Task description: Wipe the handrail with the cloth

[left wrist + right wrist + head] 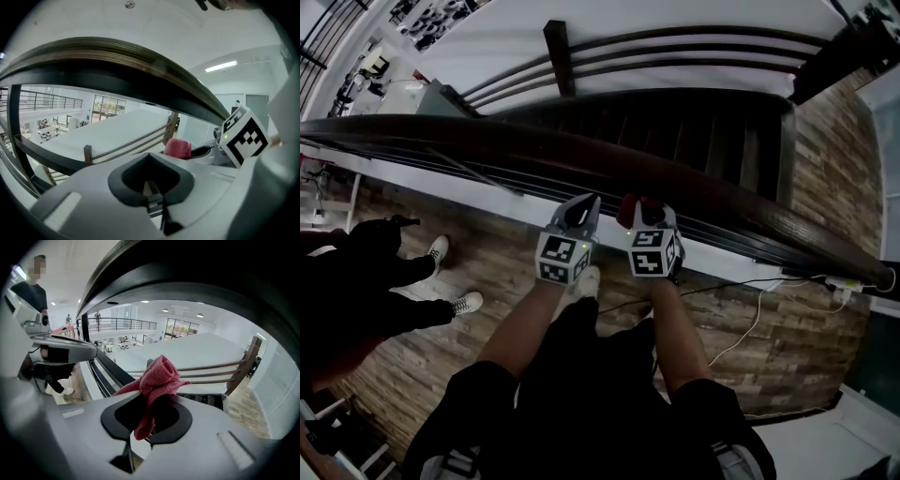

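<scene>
My right gripper (647,208) jaws clamp the red cloth (157,380) near the handrail (534,141); left gripper (579,212) jaws are together and empty.

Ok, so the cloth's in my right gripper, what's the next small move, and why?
Probably raise the right gripper and press the red cloth onto the handrail. The cloth is pinched in its jaws, but in the right gripper view the rail arcs above it, seemingly untouched. The left gripper is shut and empty.
</scene>
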